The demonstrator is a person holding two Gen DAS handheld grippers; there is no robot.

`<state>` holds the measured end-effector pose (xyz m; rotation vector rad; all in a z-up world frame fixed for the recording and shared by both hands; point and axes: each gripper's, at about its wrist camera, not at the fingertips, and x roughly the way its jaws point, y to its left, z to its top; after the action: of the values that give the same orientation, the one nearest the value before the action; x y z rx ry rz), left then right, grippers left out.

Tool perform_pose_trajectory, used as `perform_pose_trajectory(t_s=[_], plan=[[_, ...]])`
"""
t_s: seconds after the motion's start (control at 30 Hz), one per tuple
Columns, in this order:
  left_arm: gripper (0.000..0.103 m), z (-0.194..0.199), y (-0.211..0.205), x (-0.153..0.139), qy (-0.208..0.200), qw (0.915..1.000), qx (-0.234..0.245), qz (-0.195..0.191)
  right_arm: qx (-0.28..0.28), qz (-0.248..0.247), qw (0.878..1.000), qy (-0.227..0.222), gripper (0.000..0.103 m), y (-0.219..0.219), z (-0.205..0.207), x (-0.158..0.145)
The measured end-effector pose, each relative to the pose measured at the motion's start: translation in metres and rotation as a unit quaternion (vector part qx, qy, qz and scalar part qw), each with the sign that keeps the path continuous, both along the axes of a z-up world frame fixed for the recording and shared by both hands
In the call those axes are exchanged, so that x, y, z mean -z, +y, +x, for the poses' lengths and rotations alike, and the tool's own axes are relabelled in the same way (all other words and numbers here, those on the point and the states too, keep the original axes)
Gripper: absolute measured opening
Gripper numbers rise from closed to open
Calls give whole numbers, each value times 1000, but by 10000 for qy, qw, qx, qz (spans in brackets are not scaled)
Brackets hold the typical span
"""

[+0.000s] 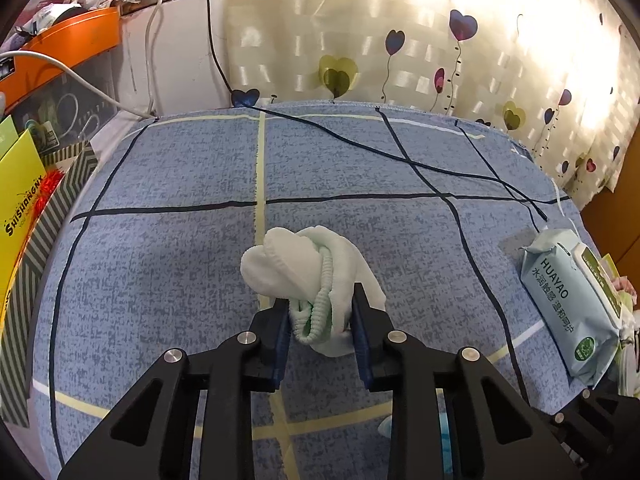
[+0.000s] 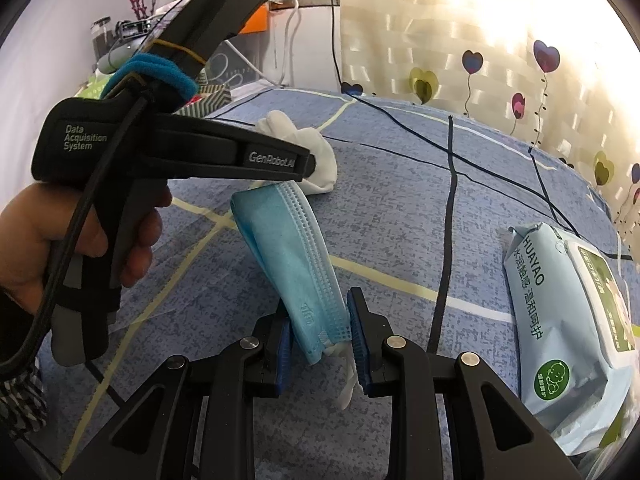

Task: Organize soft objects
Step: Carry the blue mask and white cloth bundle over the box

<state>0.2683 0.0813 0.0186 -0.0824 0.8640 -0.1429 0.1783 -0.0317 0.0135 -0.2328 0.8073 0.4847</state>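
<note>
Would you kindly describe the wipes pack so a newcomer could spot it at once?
Start from the blue checked bedspread before the heart-print curtain. At its right edge lies the wipes pack, pale blue. Unlike the white sock and blue mask, it is glossy plastic, printed HUAYAO.

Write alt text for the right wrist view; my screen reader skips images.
The right gripper pinches a folded blue face mask above a blue checked bedsheet. Left of it, a hand holds the left gripper on white socks; a wet-wipes pack lies right.

2 wrist views look down close; both share the wipes pack [image 1: 576,308].
</note>
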Motion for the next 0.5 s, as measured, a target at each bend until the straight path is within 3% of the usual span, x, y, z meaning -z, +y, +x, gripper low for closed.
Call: perform_pose_trajectory(t_s=[0.5], plan=[[28,-45,-20,-37,-460,9986,76,258,239,161,9994,-190,25,-23,-23,-24]])
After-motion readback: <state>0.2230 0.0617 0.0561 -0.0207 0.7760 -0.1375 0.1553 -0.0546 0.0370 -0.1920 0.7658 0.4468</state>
